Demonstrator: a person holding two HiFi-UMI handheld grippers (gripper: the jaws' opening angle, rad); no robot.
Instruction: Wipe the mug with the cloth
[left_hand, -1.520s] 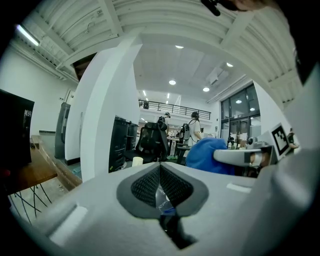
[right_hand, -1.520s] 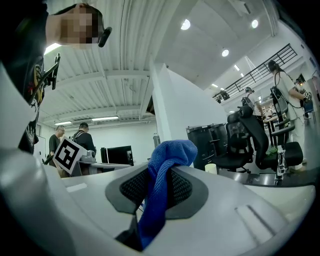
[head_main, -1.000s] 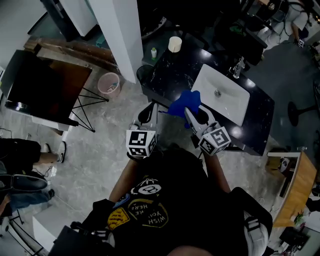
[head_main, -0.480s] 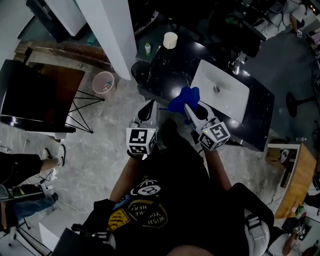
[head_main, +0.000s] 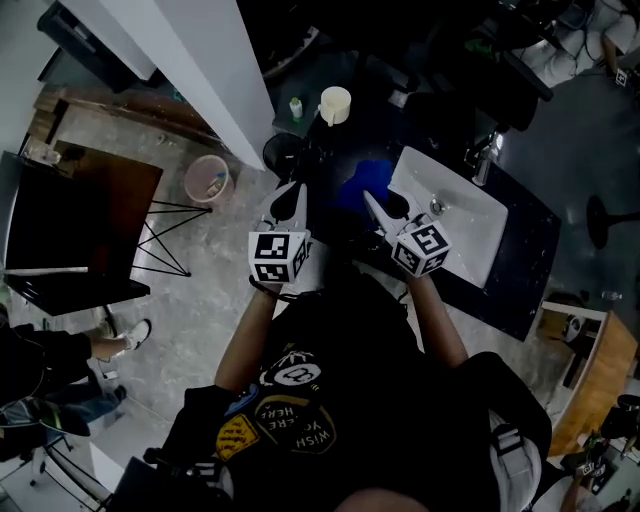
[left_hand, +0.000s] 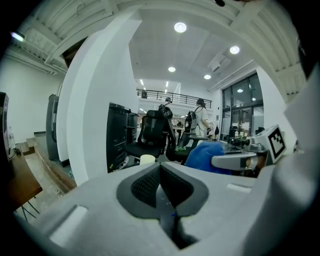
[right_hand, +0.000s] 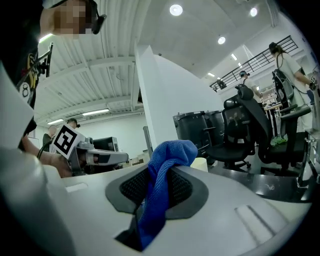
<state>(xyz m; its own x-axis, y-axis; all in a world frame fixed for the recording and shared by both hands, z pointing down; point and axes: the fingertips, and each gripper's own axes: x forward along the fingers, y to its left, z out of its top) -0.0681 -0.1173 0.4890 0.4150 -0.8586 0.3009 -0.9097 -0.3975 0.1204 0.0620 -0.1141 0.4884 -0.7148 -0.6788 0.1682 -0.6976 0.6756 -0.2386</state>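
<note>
A cream mug (head_main: 334, 104) stands on the dark counter (head_main: 352, 140) near its far left corner. My right gripper (head_main: 373, 205) is shut on a blue cloth (head_main: 362, 184), which hangs over the counter just left of the sink. In the right gripper view the cloth (right_hand: 161, 182) is pinched between the jaws, with the mug (right_hand: 203, 163) peeking out behind it. My left gripper (head_main: 289, 203) is shut on nothing, at the counter's left edge. The left gripper view shows the mug (left_hand: 147, 159) ahead and the cloth (left_hand: 210, 156) to the right.
A white sink (head_main: 457, 228) with a tap (head_main: 483, 155) is set in the counter on the right. A small green bottle (head_main: 296, 107) stands left of the mug. A white pillar (head_main: 215, 70), a pink bin (head_main: 205, 179) and a dark bin (head_main: 278, 152) stand at left. Office chairs (right_hand: 240, 135) are beyond.
Both grippers have moved forward toward the counter and mug. The cloth has travelled with the right gripper, from the counter's near edge to over it.
</note>
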